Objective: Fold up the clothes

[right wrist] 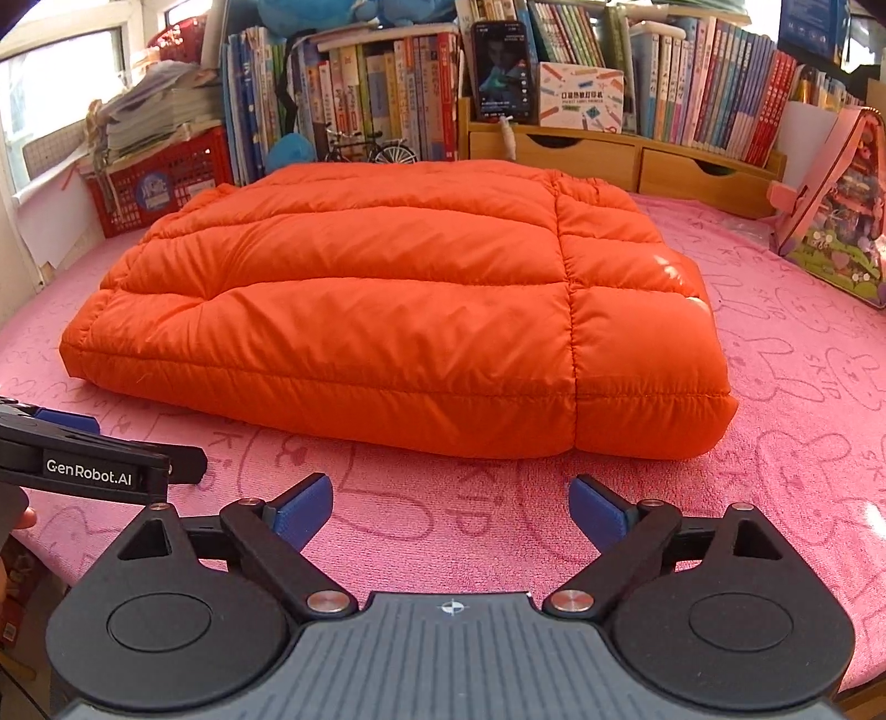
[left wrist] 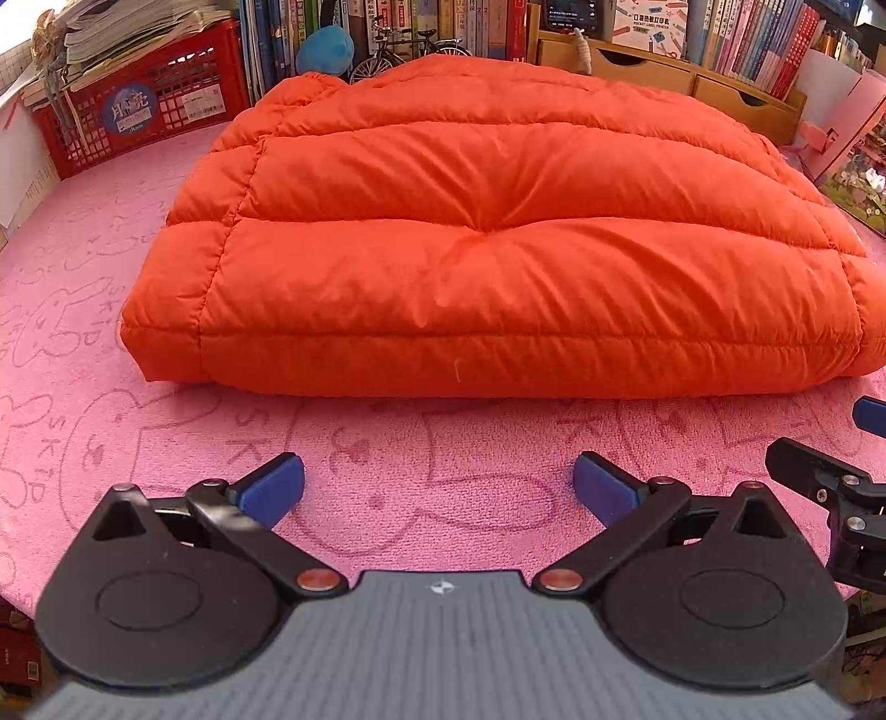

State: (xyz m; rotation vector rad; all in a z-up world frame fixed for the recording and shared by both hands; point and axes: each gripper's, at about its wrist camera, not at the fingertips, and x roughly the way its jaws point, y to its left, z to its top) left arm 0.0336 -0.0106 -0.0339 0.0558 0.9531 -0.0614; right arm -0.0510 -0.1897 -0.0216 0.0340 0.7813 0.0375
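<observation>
From the left wrist view, the puffy orange quilted down jacket (left wrist: 487, 243), folded into a thick rectangular bundle, fills the middle and upper part of the frame. It lies on the table under a pink terry cloth printed with rabbit outlines (left wrist: 387, 476). The left tool (left wrist: 438, 490) sits at the bottom centre, its blue-padded fingers (left wrist: 274, 486) spread wide with nothing but pink cloth between them, just short of the jacket's near edge. At the right edge the black frame of the right tool (left wrist: 830, 487) pokes in. A red plastic crate (left wrist: 138, 116) stacked with papers stands upper left, and a row of books (left wrist: 747, 44) lines the top.

From the right wrist view, the same jacket (right wrist: 387, 310) lies in the centre, a seam running down its right third. The right tool (right wrist: 451, 507) at bottom centre stands spread apart, empty, apart from the jacket. The left tool (right wrist: 83, 454) enters from the left edge. A wooden drawer unit (right wrist: 626, 155) and a phone with a lit screen (right wrist: 504, 69) stand behind the jacket, upper centre.
</observation>
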